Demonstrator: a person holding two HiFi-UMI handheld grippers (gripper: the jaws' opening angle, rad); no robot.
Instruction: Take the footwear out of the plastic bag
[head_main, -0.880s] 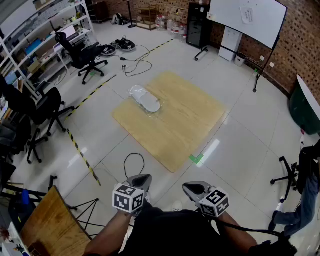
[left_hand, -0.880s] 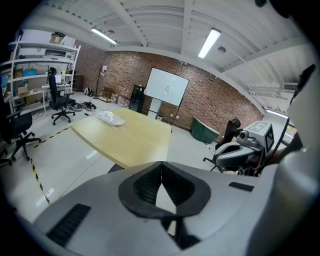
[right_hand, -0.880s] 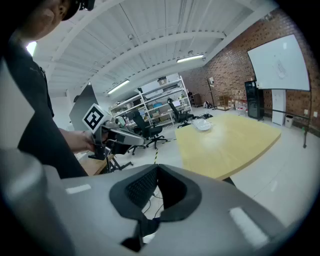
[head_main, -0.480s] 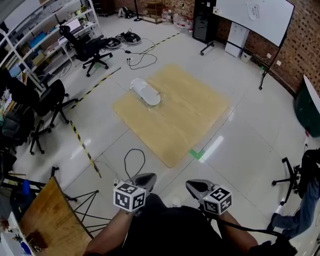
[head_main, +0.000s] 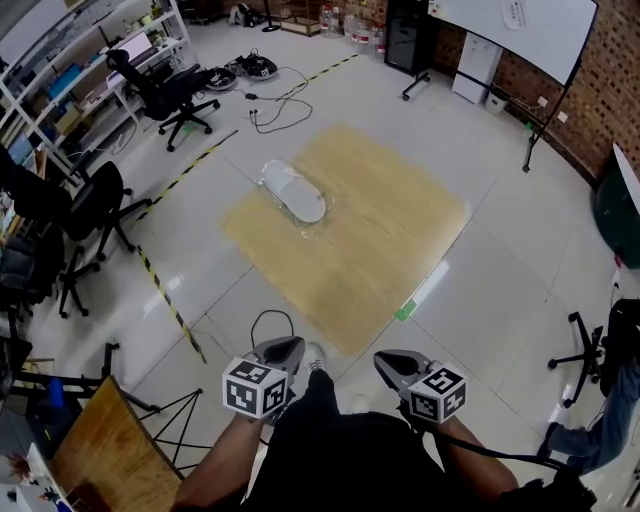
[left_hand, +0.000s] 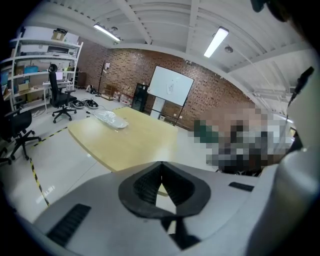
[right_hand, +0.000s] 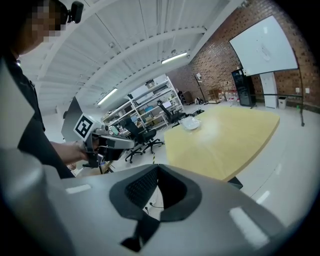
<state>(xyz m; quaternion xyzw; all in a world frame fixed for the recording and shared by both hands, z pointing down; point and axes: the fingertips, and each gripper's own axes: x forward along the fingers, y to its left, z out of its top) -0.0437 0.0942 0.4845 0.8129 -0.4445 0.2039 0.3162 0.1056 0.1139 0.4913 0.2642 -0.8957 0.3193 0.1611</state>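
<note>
On wooden board (head_main: 375, 240): footwear (head_main: 299, 201) in plastic bag (head_main: 270, 177); left gripper (head_main: 287, 346) closed, empty; right gripper (head_main: 384, 361) closed, empty

Head view: high up, looking steeply down at the floor (head_main: 500, 280), with the wooden board (head_main: 370, 240) mid-frame and far off. Left gripper view and right gripper view: low, near-level, facing forward. All three share the board and the plastic bag (head_main: 292, 192) on it.
</note>
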